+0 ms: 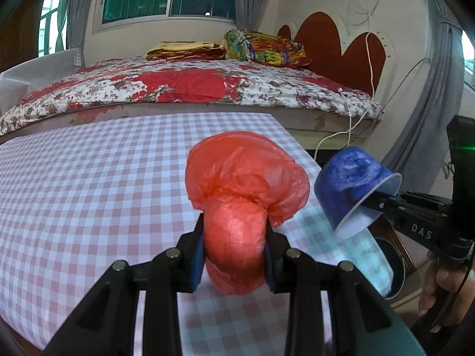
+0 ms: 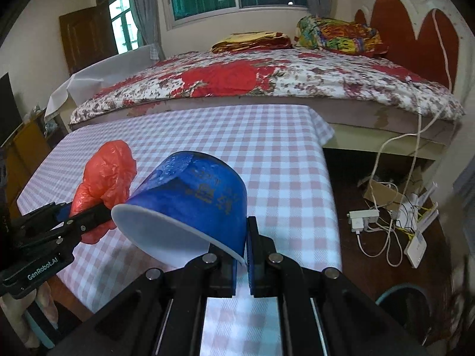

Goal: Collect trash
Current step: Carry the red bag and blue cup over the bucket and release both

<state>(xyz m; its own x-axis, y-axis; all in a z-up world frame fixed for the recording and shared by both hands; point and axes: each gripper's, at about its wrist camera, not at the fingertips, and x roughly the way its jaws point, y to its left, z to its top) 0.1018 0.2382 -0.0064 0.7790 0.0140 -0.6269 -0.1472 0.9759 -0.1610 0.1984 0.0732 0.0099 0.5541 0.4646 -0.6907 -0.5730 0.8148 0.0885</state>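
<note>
A crumpled red plastic bag (image 1: 237,195) is pinched between the blue pads of my left gripper (image 1: 234,255), held above the checked tablecloth (image 1: 89,184). A blue paper cup (image 2: 196,201) with a white inside hangs by its rim from my right gripper (image 2: 242,255), which is shut on the cup's wall. In the left wrist view the blue cup (image 1: 350,184) and the right gripper (image 1: 377,203) sit at the right, past the table's edge. In the right wrist view the red bag (image 2: 104,178) and the left gripper (image 2: 89,216) are at the left.
A bed with a floral cover (image 2: 267,80) stands behind the table. On the floor to the right lie a power strip and cables (image 2: 374,219) and a white router (image 2: 415,246). A round teal-rimmed bin (image 2: 400,305) sits low at the right, seen as the bin (image 1: 392,264) beside the table.
</note>
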